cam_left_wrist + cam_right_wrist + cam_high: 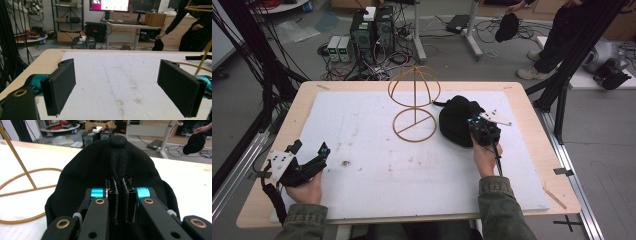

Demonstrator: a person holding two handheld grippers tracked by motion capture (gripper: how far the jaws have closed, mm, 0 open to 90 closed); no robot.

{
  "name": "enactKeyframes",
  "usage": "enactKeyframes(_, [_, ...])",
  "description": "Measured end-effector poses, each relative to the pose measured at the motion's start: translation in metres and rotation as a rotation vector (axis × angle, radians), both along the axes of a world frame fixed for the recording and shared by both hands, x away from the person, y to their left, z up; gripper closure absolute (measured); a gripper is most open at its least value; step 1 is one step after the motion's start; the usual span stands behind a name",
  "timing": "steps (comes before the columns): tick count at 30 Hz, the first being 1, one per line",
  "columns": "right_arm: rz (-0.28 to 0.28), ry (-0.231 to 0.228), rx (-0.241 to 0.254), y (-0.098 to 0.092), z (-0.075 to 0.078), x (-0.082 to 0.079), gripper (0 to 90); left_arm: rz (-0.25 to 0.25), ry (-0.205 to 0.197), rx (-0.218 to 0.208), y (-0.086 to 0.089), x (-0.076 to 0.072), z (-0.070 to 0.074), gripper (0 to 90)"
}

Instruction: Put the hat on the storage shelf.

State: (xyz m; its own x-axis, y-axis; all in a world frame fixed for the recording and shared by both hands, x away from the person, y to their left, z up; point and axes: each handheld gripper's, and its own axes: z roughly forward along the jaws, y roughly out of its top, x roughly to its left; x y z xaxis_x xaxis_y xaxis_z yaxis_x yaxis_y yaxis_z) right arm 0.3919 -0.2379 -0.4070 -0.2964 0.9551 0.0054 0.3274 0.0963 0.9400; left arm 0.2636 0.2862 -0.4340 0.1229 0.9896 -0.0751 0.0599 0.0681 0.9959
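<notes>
A black cap (457,119) lies on the white mat right of a golden wire stand (414,102). My right gripper (477,128) is shut on a pinched fold of the cap's cloth. In the right gripper view the cap (85,170) bulges up ahead of the jaws, a ridge of fabric squeezed between the pads (112,202), with the cap's top button above. Near the front left of the mat my left gripper (314,156) rests open in the person's hand. Its fingers (60,87) stand wide apart over bare mat with nothing between them.
The white foam mat (362,165) covers most of the wooden table (302,100). The wire stand's ring base (22,195) lies close to the cap's left. Behind the table stand computers, cables and desk legs; a person (562,35) stands at the back right holding another dark cap.
</notes>
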Motion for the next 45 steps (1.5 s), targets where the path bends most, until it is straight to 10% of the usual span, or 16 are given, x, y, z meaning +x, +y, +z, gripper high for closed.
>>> enactKeyframes(45, [-0.042,-0.200,0.068,-0.017,0.027,-0.024,85.6,-0.006,0.000,-0.001,-0.003,0.001,0.000,15.4])
